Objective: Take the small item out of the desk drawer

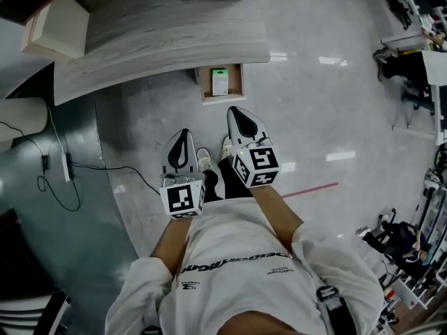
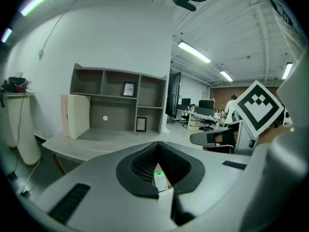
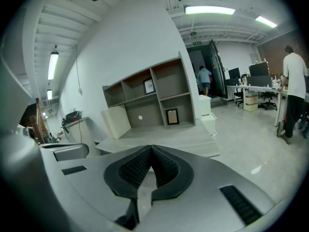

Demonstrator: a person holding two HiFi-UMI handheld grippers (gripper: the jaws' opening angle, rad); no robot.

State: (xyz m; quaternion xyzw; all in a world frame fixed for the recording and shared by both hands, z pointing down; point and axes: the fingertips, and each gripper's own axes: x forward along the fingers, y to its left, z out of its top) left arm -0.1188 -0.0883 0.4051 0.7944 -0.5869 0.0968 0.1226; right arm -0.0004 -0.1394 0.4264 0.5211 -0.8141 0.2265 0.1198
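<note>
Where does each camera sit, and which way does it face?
Head view: on the person's head, steeply down at the desk and its open drawer with the small white-and-green item; left gripper, right gripper, forearms and shirt show.
Left gripper view: on the left gripper, toward desk and shelf unit; its shut jaws and the right gripper show.
Right gripper view: on the right gripper, toward the same shelf unit; its shut jaws show.
Shared: head and left gripper views both show the item in the drawer.
</note>
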